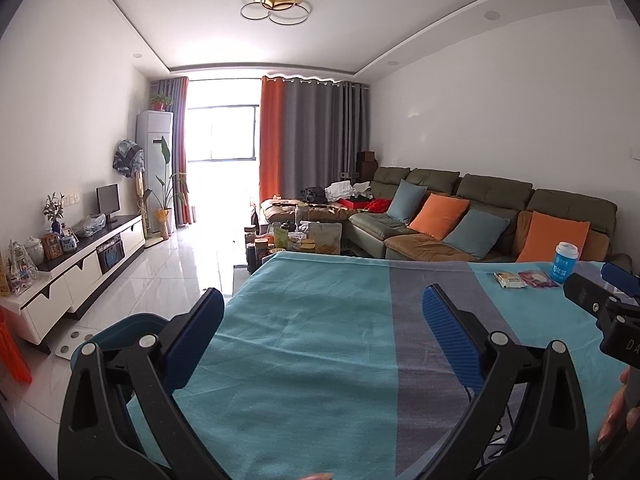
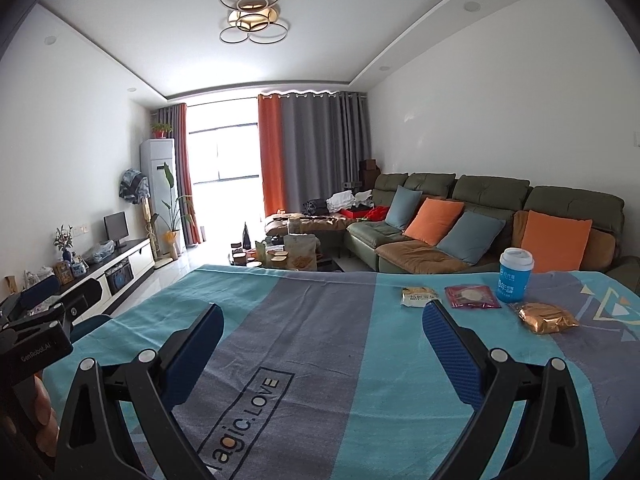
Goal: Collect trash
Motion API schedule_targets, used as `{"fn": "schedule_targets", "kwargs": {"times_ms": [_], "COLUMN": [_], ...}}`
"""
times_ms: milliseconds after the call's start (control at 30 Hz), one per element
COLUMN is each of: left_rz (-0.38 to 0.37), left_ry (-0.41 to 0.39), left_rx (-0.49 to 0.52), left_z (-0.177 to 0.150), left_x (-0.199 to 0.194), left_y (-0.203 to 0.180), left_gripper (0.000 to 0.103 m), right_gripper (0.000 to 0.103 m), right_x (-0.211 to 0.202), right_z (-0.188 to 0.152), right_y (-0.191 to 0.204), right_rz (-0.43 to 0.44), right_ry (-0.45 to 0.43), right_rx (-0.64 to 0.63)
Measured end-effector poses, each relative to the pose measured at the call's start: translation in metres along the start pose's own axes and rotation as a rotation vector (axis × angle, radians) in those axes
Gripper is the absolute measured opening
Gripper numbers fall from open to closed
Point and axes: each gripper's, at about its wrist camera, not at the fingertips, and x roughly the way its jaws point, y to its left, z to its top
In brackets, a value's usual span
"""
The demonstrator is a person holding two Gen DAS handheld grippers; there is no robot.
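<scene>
Counted on the worktop (image 2: 304,360): one blue cup (image 2: 515,276), three snack packets, namely one pale (image 2: 418,295), one red (image 2: 472,296), one gold (image 2: 547,317). Counted on the sofa (image 2: 496,192): four cushions, two orange, two grey-blue.

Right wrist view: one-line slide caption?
Open right tongs over blanket; cup and three wrappers ahead, untouched.

Cloth (image 2: 320,360) over the table carried a boxed print, partly cut off, reading "agic.LOVE". Body of the left gripper (image 2: 36,354), seen from the right wrist view, read "GenRobot.AI". Right gripper (image 1: 624,346) body showed only "DA", rest cut off. Blue cup (image 2: 515,278) had white characters, not readable.
</scene>
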Motion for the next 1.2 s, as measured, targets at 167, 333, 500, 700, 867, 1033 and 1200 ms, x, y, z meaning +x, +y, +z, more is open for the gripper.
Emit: {"fn": "schedule_targets", "kwargs": {"times_ms": [167,333,500,700,867,1033,1200], "left_rz": [0.000,0.003,0.008,0.013,0.012,0.012,0.018], "left_ry": [-0.005,-0.008,-0.018,-0.029,-0.034,-0.033,-0.038], "left_rx": [0.009,0.008,0.010,0.020,0.026,0.023,0.025], "left_z": [-0.0006,-0.0005,0.0007,0.0011,0.0016,0.0020,0.0027], "left_x": [-0.0017,-0.0029,-0.0056,-0.0072,-0.0079,-0.0074,-0.0076], "left_y": [-0.0036,-0.0031,-0.0035,-0.0066,-0.0076,-0.0077,-0.0086], "left_gripper": [0.097,0.097,0.097,0.097,0.097,0.097,0.097], "right_gripper": [0.096,0.096,0.096,0.096,0.096,0.096,0.096], "right_x": [-0.0029,-0.0045,-0.0056,-0.0060,-0.0078,-0.0070,-0.0073], "right_z": [0.0005,0.0017,0.0017,0.0014,0.0018,0.0022,0.0026], "right_y": [-0.0023,-0.0032,-0.0034,-0.0040,-0.0043,-0.0053,-0.0070], "right_rz": [-0.006,-0.009,-0.014,-0.014,-0.014,-0.018,-0.022], "right_ry": [-0.010,-0.013,-0.018,-0.018,-0.025,-0.026,-0.031], "right_rx": [0.006,0.010,0.010,0.009,0.009,0.008,0.010]}}
